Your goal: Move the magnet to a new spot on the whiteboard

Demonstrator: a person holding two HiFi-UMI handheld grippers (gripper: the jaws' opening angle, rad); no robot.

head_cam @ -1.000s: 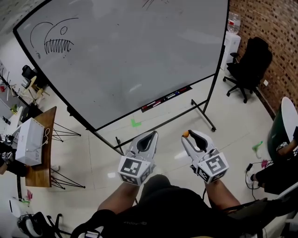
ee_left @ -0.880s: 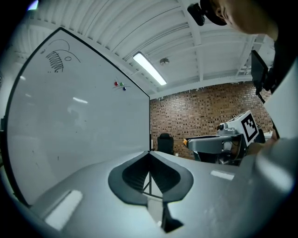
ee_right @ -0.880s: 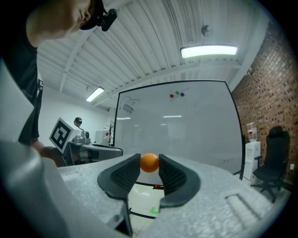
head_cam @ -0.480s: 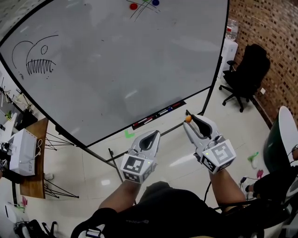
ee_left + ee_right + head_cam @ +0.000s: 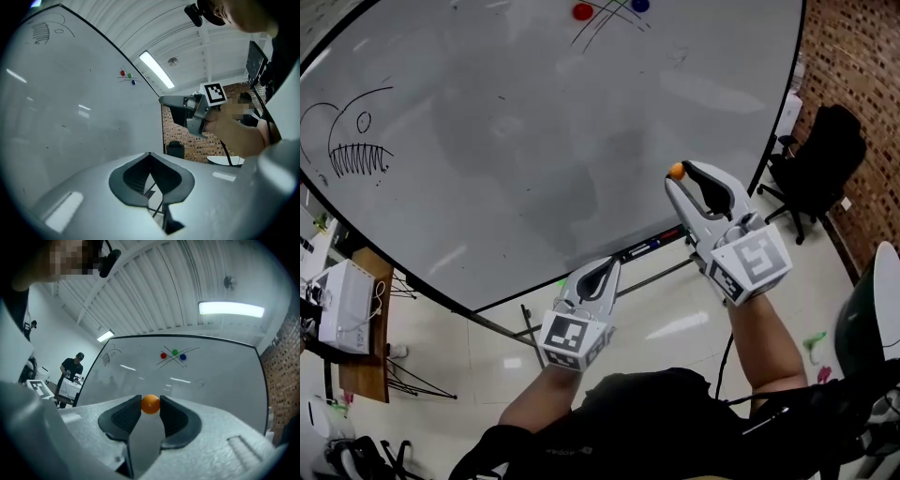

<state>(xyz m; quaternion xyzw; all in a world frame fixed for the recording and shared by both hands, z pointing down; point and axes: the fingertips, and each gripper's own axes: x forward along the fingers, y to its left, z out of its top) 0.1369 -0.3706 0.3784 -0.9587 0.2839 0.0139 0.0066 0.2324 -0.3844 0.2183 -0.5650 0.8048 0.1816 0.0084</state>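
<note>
The right gripper pinches the orange magnet at its very tips and holds it raised toward the whiteboard, short of touching. This hold likely keeps the magnet's front clear to meet the board. The left gripper hangs low, jaws closed on nothing, apparently kept out of the way. Only the right gripper view shows pads pressing both sides of the magnet, and a green magnet between the red magnet and blue magnet. The head view adds the fish sketch.
</note>
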